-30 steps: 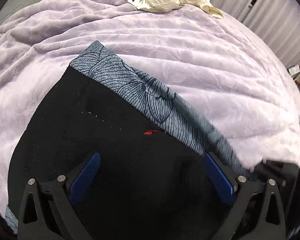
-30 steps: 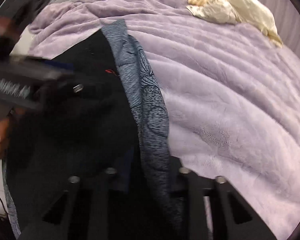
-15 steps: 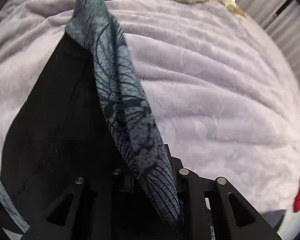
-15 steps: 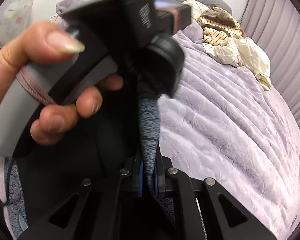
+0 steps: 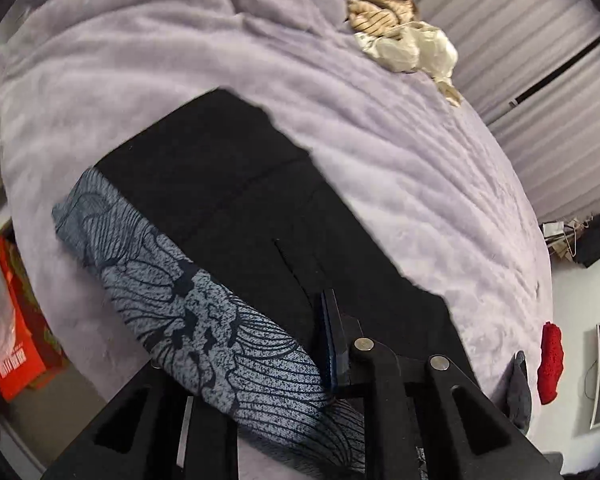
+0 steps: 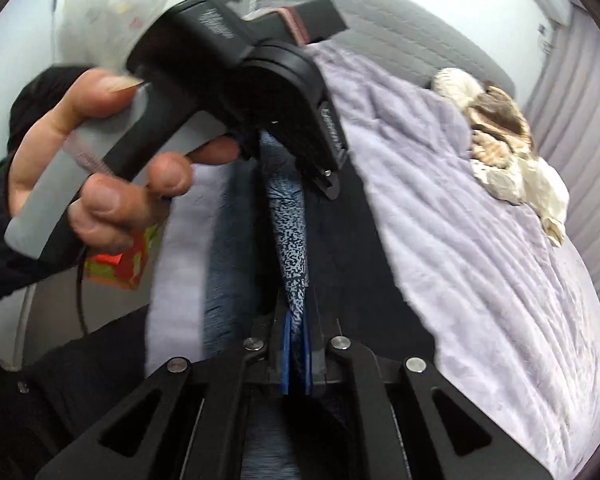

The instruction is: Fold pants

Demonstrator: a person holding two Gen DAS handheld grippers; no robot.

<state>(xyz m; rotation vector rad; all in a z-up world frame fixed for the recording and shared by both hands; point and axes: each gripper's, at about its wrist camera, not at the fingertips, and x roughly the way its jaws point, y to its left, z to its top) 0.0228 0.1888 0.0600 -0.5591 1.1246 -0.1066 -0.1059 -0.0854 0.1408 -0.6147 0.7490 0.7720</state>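
Right gripper point(image 6: 296, 360) closed tight on patterned grey waistband point(image 6: 290, 248) of pants point(image 5: 236, 200); blue pads pinch fabric between them. Left gripper point(image 5: 300, 356) also clamped on same waistband, band running left out of jaws; its left finger hidden under fabric. Left hand point(image 6: 100, 176) holds handle of that gripper just beyond right gripper. Black part of pants lies spread on bed point(image 5: 420, 168) with purple blanket. Farther, heap of beige clothes point(image 5: 392, 28) near headboard point(image 6: 400, 32).
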